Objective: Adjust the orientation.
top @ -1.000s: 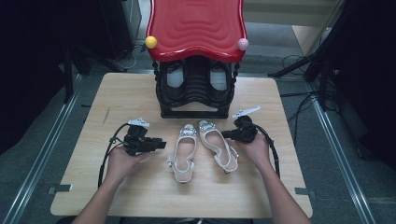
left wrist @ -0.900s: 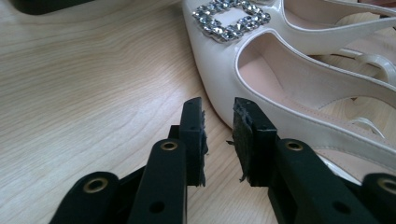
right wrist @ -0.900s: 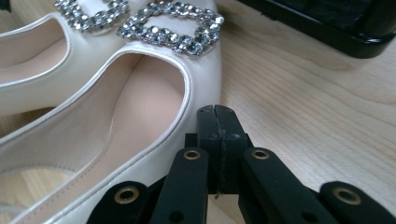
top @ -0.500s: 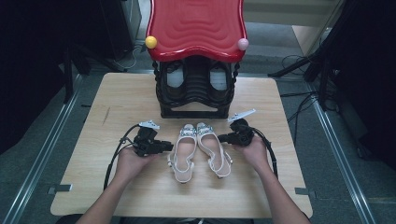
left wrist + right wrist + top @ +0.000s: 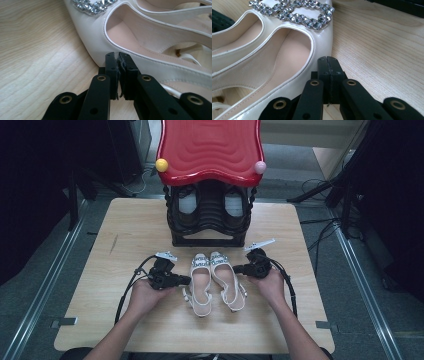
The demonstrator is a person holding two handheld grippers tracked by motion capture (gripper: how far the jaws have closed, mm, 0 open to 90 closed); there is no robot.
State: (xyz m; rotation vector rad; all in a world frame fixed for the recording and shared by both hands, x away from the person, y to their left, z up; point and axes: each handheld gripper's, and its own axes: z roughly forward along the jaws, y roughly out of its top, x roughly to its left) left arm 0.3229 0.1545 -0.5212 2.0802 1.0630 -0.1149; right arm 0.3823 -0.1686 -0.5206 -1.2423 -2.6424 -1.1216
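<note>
Two light, glossy slingback shoes, nudged from both sides.
Your left gripper (image 5: pixel 117 75) has just been closing, nothing between its jaws, tips at the left shoe (image 5: pixel 200 285); right gripper (image 5: pixel 329 80), pinched empty, meets the right shoe (image 5: pixel 227 282). Slippery sides: grip the stiff rim.

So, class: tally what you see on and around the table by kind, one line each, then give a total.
White shoes: 2, left and right
Grippers: 2, left and right
Shoe racks: 1
Balls on rack top: 2, yellow and pink
Total: 7

Left tool (image 5: pixel 186 280) jaws just closing, nearly together, right tool (image 5: pixel 238 268) clamped tight
</note>
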